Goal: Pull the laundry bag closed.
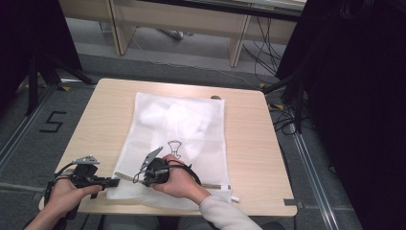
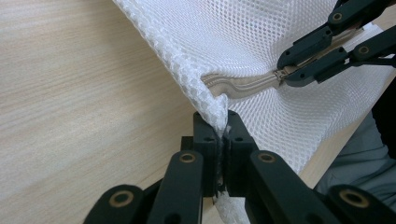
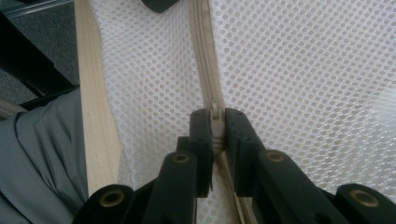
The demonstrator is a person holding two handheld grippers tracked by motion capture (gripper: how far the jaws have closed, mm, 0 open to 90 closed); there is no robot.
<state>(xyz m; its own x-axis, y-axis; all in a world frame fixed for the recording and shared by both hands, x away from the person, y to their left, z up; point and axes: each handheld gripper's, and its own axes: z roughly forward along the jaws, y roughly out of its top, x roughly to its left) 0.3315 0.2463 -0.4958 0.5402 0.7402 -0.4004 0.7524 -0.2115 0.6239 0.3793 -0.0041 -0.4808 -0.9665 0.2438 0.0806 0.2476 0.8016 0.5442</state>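
Note:
A white mesh laundry bag [image 1: 177, 129] lies flat on the wooden table [image 1: 249, 139], with its beige zipper [image 1: 213, 186] along the near edge. In the left gripper view, my left gripper [image 2: 223, 122] is shut on the bag's near left corner [image 2: 212, 100]. In the high view it [image 1: 114, 182] lies level at the table's front left. My right gripper [image 3: 215, 122] is shut on the zipper pull [image 3: 215, 114], and the closed zipper [image 3: 205, 60] runs on ahead of it. The right gripper [image 2: 282, 74] also shows in the left gripper view, pinching the zipper [image 2: 243, 86] a short way from the corner.
A small white tag [image 1: 234, 198] sticks out at the bag's near right corner. A black hanger print [image 1: 175, 147] marks the mesh. Beyond the table are a floor marking "5" [image 1: 51, 122], black stand legs [image 1: 52, 72], cables [image 1: 265, 52] and a wooden desk [image 1: 191, 24].

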